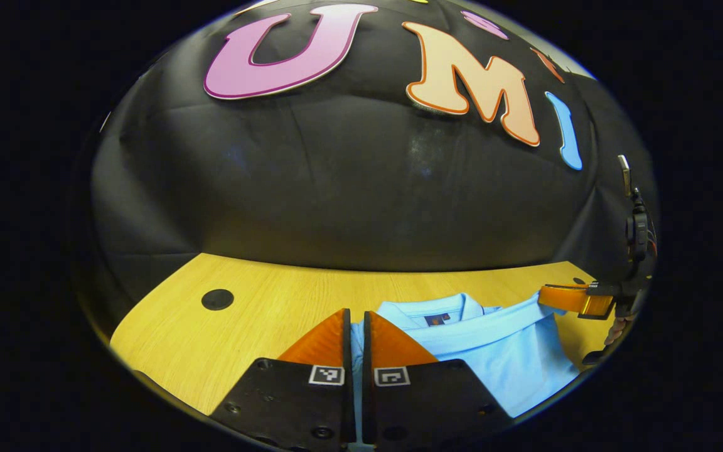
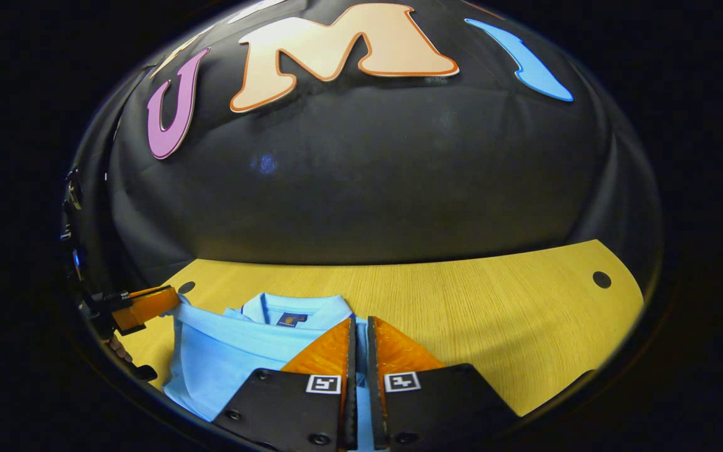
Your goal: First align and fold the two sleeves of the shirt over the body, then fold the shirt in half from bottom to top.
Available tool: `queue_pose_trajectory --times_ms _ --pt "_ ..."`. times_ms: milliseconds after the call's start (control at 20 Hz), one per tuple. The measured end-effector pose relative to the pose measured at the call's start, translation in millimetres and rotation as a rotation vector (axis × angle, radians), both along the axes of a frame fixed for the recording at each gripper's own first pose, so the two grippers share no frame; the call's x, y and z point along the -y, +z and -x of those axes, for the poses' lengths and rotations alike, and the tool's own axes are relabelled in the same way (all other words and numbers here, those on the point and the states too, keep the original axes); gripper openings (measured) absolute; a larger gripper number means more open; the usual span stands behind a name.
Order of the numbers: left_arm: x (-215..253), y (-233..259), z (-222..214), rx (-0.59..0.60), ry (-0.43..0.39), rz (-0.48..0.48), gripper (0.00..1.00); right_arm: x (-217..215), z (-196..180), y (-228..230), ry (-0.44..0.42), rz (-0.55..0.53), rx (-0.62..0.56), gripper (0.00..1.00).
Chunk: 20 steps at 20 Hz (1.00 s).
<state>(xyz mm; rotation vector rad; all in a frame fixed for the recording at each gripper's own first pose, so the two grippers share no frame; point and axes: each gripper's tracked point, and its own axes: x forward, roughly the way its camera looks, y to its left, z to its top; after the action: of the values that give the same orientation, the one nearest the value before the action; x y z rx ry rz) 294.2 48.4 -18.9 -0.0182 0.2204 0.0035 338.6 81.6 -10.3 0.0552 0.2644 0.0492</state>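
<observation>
Left tool (image 1: 356,326) pinching shirt (image 1: 512,358), right tool (image 2: 359,333) likewise

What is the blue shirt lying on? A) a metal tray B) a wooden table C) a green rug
B: the shirt lies spread on the yellow wooden table, whose grain shows around it; both grippers, the left gripper and the right gripper, pinch its fabric.

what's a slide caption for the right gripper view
Right gripper pinching the folded blue shirt on the wooden table.
</observation>
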Motion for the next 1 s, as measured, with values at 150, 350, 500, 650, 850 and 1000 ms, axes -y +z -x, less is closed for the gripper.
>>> queue_pose_trajectory --times_ms 150,350,500,650,850,1000 --pt "-5 5 8 -0.004 0.033 -0.012 0.51 -6 10 6 0.031 -0.031 0.005 0.29" --pt "-6 8 25 0.011 0.043 -0.014 0.93 4 27 7 0.011 0.009 0.033 0.98" --pt "-2 6 39 0.0 0.031 -0.047 0.95 4 41 10 0.022 0.021 0.049 0.96" --pt "6 10 51 0.015 0.015 -0.062 0.94 8 52 13 0.03 0.017 0.064 0.98" --pt "11 12 62 0.016 0.011 -0.07 0.94 13 64 9 0.031 0.02 0.062 0.98" --pt "11 14 66 0.02 0.012 -0.075 0.94 17 70 7 0.025 0.024 0.064 0.96"
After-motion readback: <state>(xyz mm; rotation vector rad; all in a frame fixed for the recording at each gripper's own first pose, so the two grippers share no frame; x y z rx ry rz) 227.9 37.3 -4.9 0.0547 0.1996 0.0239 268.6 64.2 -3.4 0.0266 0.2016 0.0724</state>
